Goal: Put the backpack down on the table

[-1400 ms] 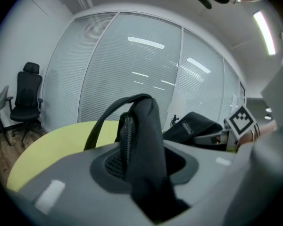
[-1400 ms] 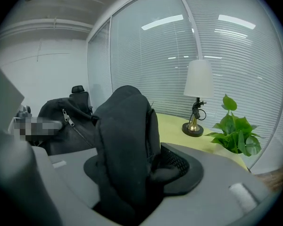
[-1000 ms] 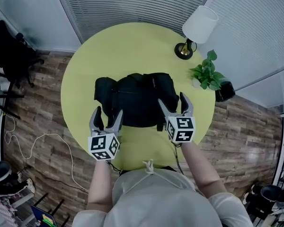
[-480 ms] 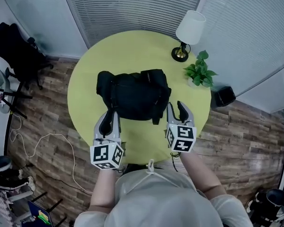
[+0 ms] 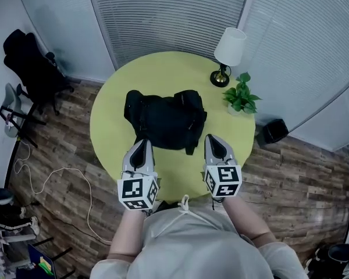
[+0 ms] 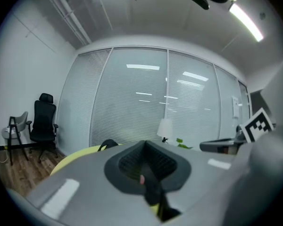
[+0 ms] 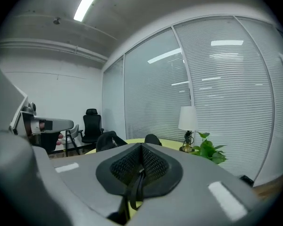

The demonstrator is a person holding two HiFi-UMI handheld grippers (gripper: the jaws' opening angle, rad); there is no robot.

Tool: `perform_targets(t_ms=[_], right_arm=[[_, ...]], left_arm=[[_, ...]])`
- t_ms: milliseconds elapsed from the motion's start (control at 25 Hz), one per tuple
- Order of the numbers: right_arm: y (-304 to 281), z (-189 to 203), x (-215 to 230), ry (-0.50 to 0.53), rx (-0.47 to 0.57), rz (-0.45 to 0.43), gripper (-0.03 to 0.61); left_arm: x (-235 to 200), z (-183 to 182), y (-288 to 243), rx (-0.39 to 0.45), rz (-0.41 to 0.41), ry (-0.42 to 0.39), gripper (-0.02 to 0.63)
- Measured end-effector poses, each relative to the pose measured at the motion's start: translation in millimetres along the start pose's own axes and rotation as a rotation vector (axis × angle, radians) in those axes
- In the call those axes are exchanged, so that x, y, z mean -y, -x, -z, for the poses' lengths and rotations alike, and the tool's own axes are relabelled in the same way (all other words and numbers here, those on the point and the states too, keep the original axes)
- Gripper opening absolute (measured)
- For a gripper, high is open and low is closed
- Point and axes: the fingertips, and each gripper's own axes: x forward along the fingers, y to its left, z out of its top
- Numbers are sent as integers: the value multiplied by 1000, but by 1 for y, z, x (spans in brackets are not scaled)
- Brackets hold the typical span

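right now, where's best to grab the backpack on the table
Probably the loose strap at the near right corner of the backpack. It lies flat and slumped, so its body offers little to pinch; the strap sticks out toward the right gripper, so come from the near side.

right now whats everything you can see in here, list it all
table: one, yellow-green, round, room's middle
backpack: one, black, lying on the table
lamp: one, white shade, table's far right edge
plant: one, green, on the table beside the lamp
floor: brown wood, around the table
office chair: one, black, on the floor at left
cable: one, white, on the floor at left
box: one, black, on the floor right of the table
blinds: pale grey, along the far walls
left tool: one, grey, shut, empty, over the table's near side
right tool: one, grey, shut, empty, over the table's near side
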Motion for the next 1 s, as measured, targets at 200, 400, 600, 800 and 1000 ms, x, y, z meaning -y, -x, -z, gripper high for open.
perform_targets(t_ms=[200,400,600,800,1000], right_arm=[[14,-2,-21,13,21,-50,-2],[23,-2,-33,32,1,-74,-2],[23,-3,-36,57,2,-85,-2],[23,-2,-35,56,-2,-81,-2],[20,3,-32,59,-15,-77,-2]], left_arm=[[15,-9,11,16,49,-57,6],[17,-8,21,13,44,-70,6],[19,-15,26,60,60,-81,6],[20,-13,23,50,59,-68,6],[22,-7,16,26,64,-69,6]])
